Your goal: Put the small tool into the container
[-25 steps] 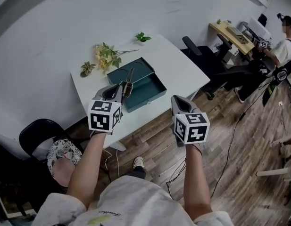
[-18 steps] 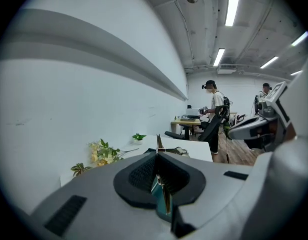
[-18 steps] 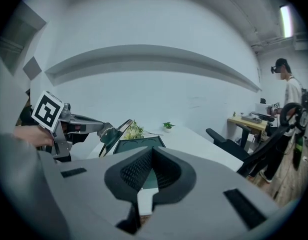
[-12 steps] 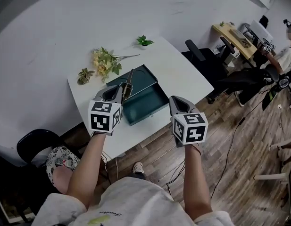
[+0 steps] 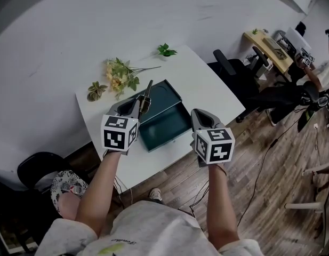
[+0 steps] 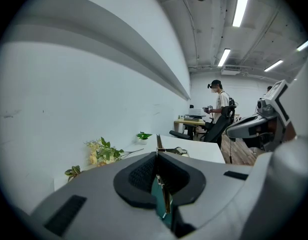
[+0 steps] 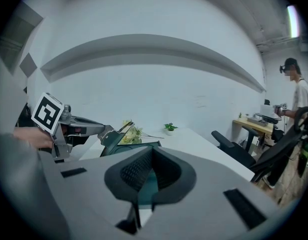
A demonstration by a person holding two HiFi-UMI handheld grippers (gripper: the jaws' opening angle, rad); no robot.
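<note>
Left gripper (image 5: 138, 104) clamps thin metal tool (image 5: 147, 92) over open teal box (image 5: 172, 124) by desk (image 5: 207, 89) front edge | right gripper (image 5: 199, 116) jaws together | flowers (image 5: 119, 73) back-left corner

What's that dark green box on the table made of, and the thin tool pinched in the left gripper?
The box looks like painted sheet metal: thin straight walls and a dull teal finish, though plastic is possible. The tool in the left gripper looks like metal: slim, with a brassy glint.
</note>
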